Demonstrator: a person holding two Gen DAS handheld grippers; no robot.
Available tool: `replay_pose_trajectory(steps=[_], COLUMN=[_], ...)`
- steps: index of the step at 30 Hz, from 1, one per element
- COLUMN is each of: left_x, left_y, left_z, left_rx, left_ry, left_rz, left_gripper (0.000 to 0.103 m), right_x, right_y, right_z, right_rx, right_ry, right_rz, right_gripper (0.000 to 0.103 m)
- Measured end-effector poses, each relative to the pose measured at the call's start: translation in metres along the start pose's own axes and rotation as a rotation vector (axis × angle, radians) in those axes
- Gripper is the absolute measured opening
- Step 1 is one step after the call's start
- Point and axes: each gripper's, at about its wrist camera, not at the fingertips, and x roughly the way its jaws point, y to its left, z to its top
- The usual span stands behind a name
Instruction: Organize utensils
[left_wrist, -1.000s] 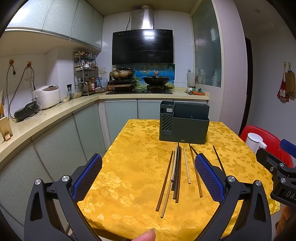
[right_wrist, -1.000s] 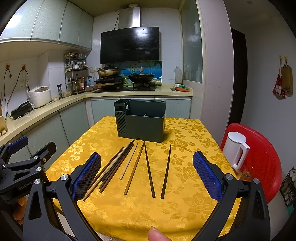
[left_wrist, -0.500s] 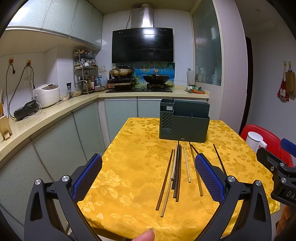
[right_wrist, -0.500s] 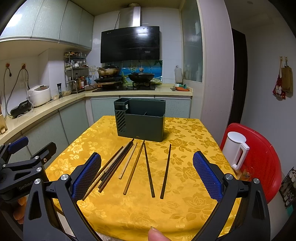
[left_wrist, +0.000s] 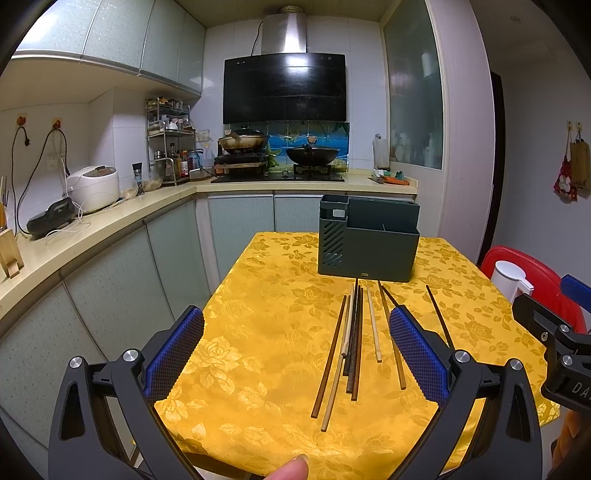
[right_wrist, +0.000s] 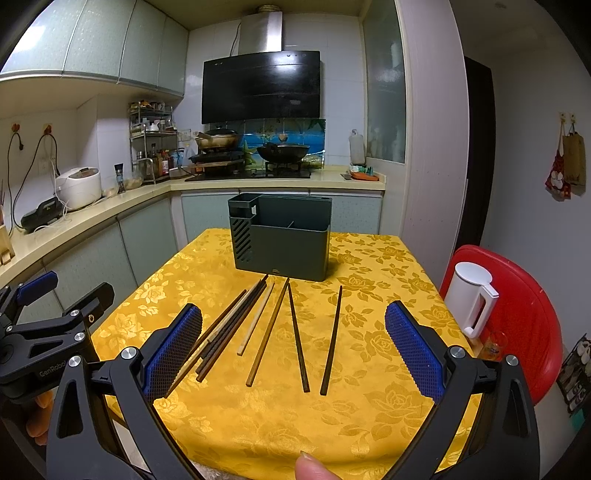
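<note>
Right wrist view: chopsticks (right_wrist: 266, 325) lie flat on yellow cloth, just ahead of & btwn the right gripper (right_wrist: 293, 349) fingers. They're thin & some touch, so a grab could catch 2 or roll one off. Holder (right_wrist: 282, 240) stands further ahead. Right gripper wide, holds nothing. Left gripper (left_wrist: 295, 354) also wide, empty, chopsticks ahead-right.
</note>
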Motion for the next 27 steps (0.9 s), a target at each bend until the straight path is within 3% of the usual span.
replay_pose_trajectory(steps=[27], left_x=[0.019], left_y=[0.0], left_z=[-0.004], left_rx=[0.006], left_ry=[0.062], left_rz=[0.0], left_gripper=[0.097], right_x=[0.014], right_y=[-0.012], right_z=[-0.003], right_rx=[-0.008], right_ry=[0.028], right_rz=[-0.03], right_gripper=[0.097])
